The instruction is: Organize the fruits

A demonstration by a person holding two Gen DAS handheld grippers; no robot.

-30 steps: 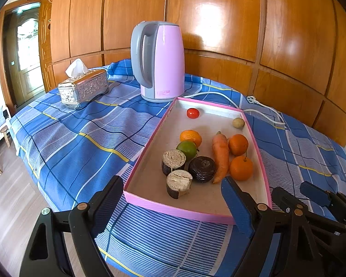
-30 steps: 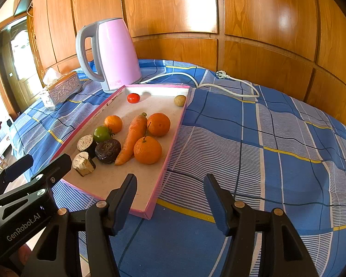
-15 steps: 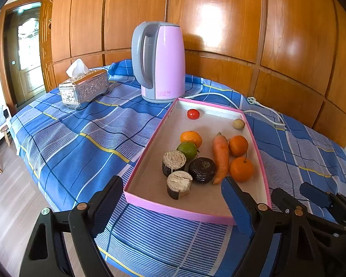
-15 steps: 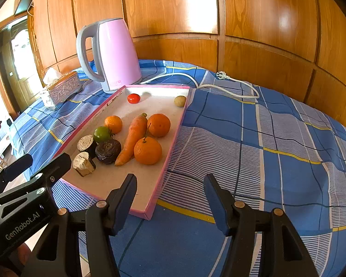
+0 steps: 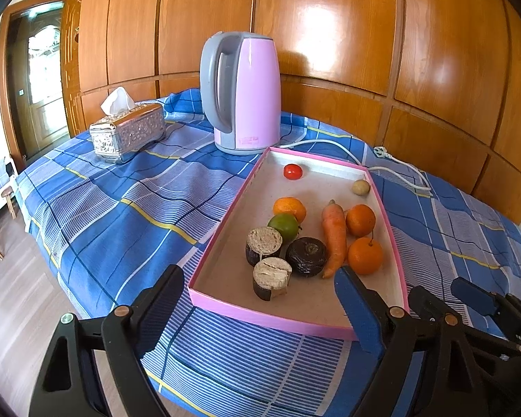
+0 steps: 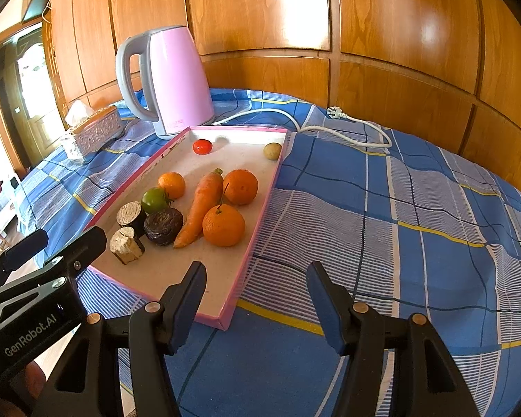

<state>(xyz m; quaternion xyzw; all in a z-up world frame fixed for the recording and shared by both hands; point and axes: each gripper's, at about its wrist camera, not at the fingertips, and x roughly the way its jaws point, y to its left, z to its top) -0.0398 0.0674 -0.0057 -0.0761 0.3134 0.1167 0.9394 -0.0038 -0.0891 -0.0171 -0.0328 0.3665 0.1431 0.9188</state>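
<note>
Fruits and veg are all sitting loose in a shallow pink tray (image 5: 288,321) on a blue plaid tablecloth (image 5: 128,208).

Left wrist view: the left gripper (image 5: 260,299) hangs over the near edge of the tray, jaws wide apart, nothing between them. Inside the tray, nearest first, are two cut stubs with dark skin and pale faces (image 5: 271,277), a dark round thing (image 5: 306,255) I can't identify, a green citrus (image 5: 283,226), and a carrot (image 5: 335,234) lying lengthwise. Three oranges: one behind the green fruit (image 5: 289,207), two to the right of the carrot (image 5: 364,255), and the carrot looks like it's touching those. At the far end, a small tomato (image 5: 292,171) and a small tan round thing (image 5: 360,187), well apart from the pile. Behind the tray stands a pink kettle (image 5: 246,93), with a silver tissue box (image 5: 128,132) off to the left. The other gripper pokes in at lower right.

Right wrist view: the right gripper (image 6: 257,299) is spread open too, empty, hovering over the tray's near right corner (image 6: 225,319) and the cloth beside it. Same pile, with the stemmed orange (image 6: 223,225) closest, right against the carrot (image 6: 200,205). The kettle's white cord and plug (image 6: 337,113) trail across the cloth behind. The left gripper's black body (image 6: 34,299), marked GenRobot.AI, sits at lower left.
</note>
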